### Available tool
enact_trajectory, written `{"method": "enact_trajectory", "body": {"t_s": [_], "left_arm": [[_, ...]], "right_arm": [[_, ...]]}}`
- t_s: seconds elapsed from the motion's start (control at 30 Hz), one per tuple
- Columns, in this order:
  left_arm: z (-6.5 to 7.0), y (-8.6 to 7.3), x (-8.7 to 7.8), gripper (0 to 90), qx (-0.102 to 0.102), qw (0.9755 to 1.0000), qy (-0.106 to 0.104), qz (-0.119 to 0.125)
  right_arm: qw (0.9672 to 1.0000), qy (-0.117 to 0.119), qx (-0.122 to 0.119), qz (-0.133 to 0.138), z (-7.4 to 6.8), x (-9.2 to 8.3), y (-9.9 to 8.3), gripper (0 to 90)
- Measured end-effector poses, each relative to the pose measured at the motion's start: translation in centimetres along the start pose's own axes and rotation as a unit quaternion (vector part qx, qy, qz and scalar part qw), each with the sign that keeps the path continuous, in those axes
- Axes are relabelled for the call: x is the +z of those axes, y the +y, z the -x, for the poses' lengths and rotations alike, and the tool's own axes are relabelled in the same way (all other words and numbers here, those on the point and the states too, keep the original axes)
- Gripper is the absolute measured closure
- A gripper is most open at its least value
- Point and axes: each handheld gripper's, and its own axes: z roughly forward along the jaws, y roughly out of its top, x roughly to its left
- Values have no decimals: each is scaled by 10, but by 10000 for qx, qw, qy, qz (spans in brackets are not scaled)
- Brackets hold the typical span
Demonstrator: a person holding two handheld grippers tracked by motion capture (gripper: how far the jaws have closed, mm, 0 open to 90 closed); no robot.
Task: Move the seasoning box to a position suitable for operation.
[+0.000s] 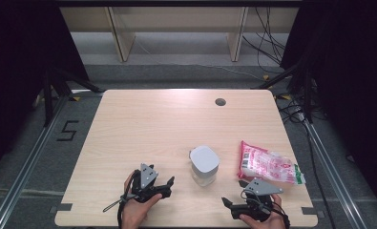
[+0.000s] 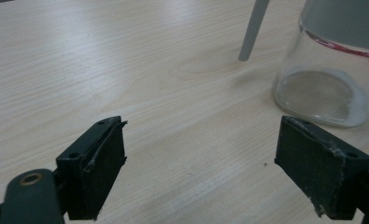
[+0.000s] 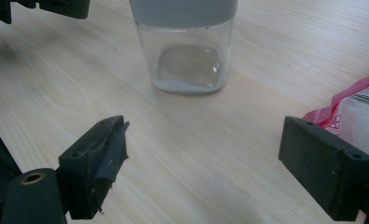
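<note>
near edge of table [image 1: 129, 124], one, light wood.

left gripper [image 1: 163, 187], one, in the person's left hand at the near edge. jaws wide apart, nothing between them; in the left gripper view only bare wood lies between the two black pads.

right gripper [image 1: 234, 206], one, in the person's right hand at the near right corner. jaws likewise spread full, holding nothing; in the right gripper view the gap between the pads shows bare wood.

jar [image 1: 204, 165], one, clear glass body with a grey lid, standing upright between the two grippers and a little farther up the table. long axis vertical. seems empty apart from a thin pale residue at the base. it lies ahead and to the right of the left gripper, ahead and to the left of the right gripper; in the right gripper view the jar [image 3: 188, 46] stands almost dead ahead of the open jaws, in the left gripper view the jar [image 2: 329, 70] sits off toward the right pad. neither gripper touches it. the left looks slightly nearer, though the right is better lined up.

packet [image 1: 269, 165], one, pink and white plastic, lying flat just right of the jar and apart from it, long axis running left to right and slightly toward the near edge. near the right gripper, just beyond it.

grommet [image 1: 220, 101], one, dark round, far part of the table.
</note>
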Motion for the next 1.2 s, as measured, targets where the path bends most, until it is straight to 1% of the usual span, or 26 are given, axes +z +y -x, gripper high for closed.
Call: {"method": "enact_trajectory", "body": {"t_s": [0.03,0.07,0.17,0.2,0.3,0.33,0.4,0.43,0.53,0.6,0.63,0.67,0.7,0.73,0.77,0.8,0.83,0.87,0.9,0.93,1.0,1.03,1.07,1.1,1.13,1.2], "left_arm": [[1,0,1,150,-54,10000,-5,41],[0,0,0,150,23,10000,-6,4],[0,0,1,149,-2,10000,-37,14],[1,0,0,149,-11,10000,-18,-5],[-1,1,1,148,-8,10000,-65,65],[0,1,1,147,-15,10000,-38,52],[-1,1,1,147,-14,10000,-35,59],[-1,1,1,147,-22,10000,-30,53],[-1,2,1,148,-40,10000,-48,71],[-2,3,2,148,-42,9999,-33,103],[-2,4,2,149,-60,9999,7,80],[-3,5,2,149,72,9999,6,94],[-3,5,2,149,72,9999,6,94],[-3,7,5,150,221,9996,-76,162],[-2,8,6,152,116,9998,-70,123],[-3,10,10,157,261,9994,-145,160],[-3,12,11,173,273,9994,-158,148],[-2,14,13,191,219,9996,-103,145],[-2,16,16,218,239,9994,-144,221],[-6,19,18,243,455,9986,-211,185],[-4,22,23,272,297,9987,-349,216],[-4,22,23,296,297,9987,-349,216],[-2,24,26,296,68,9988,-421,254],[-4,26,29,319,269,9985,-422,237],[-2,27,35,362,172,9984,-503,215],[-1,29,41,389,340,9978,-558,140]], "right_arm": [[10000,2,2,4,0,0,0,160],[9999,40,82,-43,-1,-1,0,161],[10000,2,43,-9,0,-1,0,161],[9999,29,123,-24,-1,0,0,162],[9999,70,77,-57,0,0,0,166],[10000,39,43,-32,0,0,0,166],[9999,42,94,-46,-1,0,0,166],[10000,-50,60,-38,-1,-1,0,166],[10000,-6,83,-35,-1,0,0,167],[9999,63,133,-62,-2,0,0,170],[9999,72,106,-61,-1,0,0,170],[9999,72,95,-57,-1,0,0,170],[9999,91,76,-61,-1,0,0,170],[9999,97,78,-59,-1,0,0,170],[9999,95,78,-56,-1,0,0,170],[9999,96,75,-61,-1,0,0,170],[9999,97,56,-57,-1,1,0,170],[9999,82,62,-59,-1,1,0,170],[9999,83,61,-61,-1,1,0,170],[9999,69,85,-77,-1,1,0,172],[10000,5,31,-64,-1,1,0,173],[10000,5,31,-64,-1,1,0,173],[10000,-58,16,-44,-1,0,0,173],[10000,54,2,-54,0,1,0,173],[9999,127,5,-116,-1,1,0,173],[9998,137,-10,-129,-1,1,0,173]]}}
